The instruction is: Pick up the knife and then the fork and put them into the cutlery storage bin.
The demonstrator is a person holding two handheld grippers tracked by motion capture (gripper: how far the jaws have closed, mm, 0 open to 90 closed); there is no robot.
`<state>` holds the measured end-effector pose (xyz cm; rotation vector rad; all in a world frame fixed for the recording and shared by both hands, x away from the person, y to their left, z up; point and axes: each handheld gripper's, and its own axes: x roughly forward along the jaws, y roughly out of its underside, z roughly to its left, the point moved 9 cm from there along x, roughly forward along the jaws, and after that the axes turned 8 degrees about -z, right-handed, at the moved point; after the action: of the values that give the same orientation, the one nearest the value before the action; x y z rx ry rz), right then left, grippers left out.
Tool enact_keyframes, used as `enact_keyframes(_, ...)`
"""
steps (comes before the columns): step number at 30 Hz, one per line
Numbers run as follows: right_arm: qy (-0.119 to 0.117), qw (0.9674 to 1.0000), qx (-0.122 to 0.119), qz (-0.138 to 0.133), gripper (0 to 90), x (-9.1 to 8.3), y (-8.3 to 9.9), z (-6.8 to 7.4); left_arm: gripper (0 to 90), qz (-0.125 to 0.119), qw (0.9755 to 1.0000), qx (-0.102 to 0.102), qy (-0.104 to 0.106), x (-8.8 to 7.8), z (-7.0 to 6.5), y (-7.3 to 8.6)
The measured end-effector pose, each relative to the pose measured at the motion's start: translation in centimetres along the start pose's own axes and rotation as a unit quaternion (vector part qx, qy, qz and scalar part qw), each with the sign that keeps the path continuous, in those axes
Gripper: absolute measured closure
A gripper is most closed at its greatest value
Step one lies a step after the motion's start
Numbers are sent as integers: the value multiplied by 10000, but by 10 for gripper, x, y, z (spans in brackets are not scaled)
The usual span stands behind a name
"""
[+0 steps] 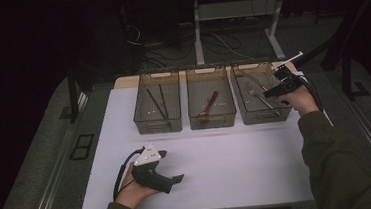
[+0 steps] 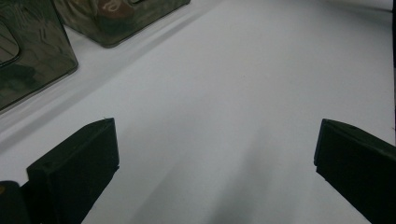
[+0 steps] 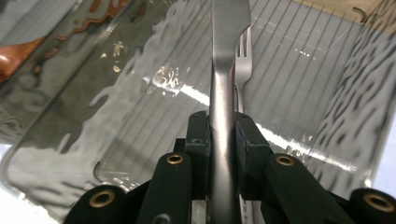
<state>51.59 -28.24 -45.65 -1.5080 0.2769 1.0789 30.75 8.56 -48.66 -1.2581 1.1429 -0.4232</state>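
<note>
My right gripper (image 3: 223, 126) is shut on a flat metal utensil (image 3: 226, 56), which sticks out ahead of the jaws over the clear right bin (image 3: 327, 116). A metal fork (image 3: 243, 60) lies on the bin's floor just beneath it. In the high view my right gripper (image 1: 278, 89) hovers over the right bin (image 1: 267, 117) with the utensil (image 1: 254, 79) pointing to the back left. My left gripper (image 1: 172, 165) rests open on the white table (image 1: 237, 155) at the front left. Nothing sits between its wide-apart jaws (image 2: 215, 140).
Three clear bins stand in a row at the back of the table. The left bin (image 1: 158, 125) holds dark chopsticks (image 1: 159, 102). The middle bin (image 1: 213, 121) holds a wooden spoon (image 1: 209, 106). Two bin corners (image 2: 28, 60) show at the upper left of the left gripper view.
</note>
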Motion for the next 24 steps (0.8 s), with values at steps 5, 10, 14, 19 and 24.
enact_keyframes(5, 46, 9998, 59, -209, 640, 2, -2, -1, 0, -31, 10000, -2, -9, -2, 1, -1)
enact_keyframes(10, -69, 9983, 39, -582, 483, -13, -8, 3, 0, -43, 10000, 6, -18, -3, 2, -1)
enact_keyframes(14, -195, 9959, -90, -877, 397, -27, -5, 10, 0, -42, 10000, -21, -34, -3, 2, -1)
enact_keyframes(19, -398, 9910, -175, -1265, 320, -45, 2, 23, 0, -63, 10000, -46, -48, -4, 4, -1)
enact_keyframes(24, -599, 9854, -387, -1549, 275, -60, 16, 43, 0, -77, 9999, -85, -65, -5, 5, -2)
